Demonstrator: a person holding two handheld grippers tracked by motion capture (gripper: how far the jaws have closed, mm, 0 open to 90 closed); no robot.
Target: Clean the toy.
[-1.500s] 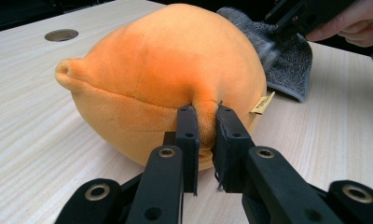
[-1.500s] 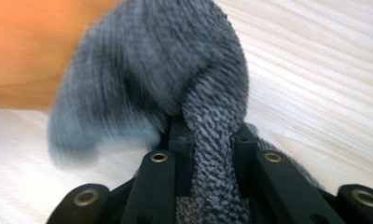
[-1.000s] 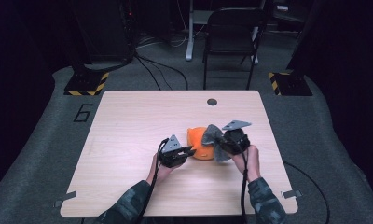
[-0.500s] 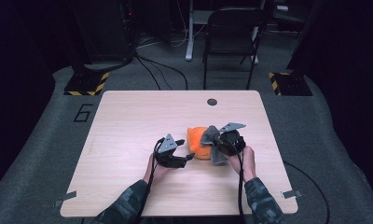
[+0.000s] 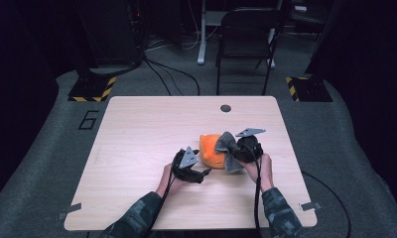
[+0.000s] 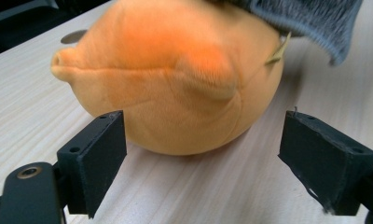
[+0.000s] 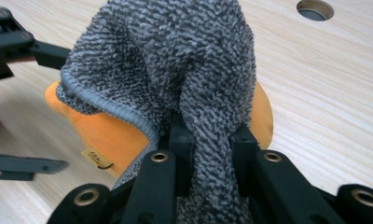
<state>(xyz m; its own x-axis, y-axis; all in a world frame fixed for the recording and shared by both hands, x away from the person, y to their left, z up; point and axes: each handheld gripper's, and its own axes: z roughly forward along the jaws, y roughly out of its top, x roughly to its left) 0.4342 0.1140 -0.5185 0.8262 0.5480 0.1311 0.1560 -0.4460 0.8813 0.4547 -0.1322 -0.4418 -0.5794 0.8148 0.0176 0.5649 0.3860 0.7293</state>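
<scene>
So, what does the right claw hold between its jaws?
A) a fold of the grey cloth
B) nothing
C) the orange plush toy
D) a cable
A: in the right gripper view the right claw has its jaws pressed on a bunched fold of the grey cloth, which drapes over the orange plush toy.

Soft, fuzzy orange plush toy (image 6: 175, 88); looped, rough grey terry cloth (image 7: 184, 70); pale matt wood-grain worktop (image 5: 147, 129); matt black plastic jaws with flat pads
</scene>
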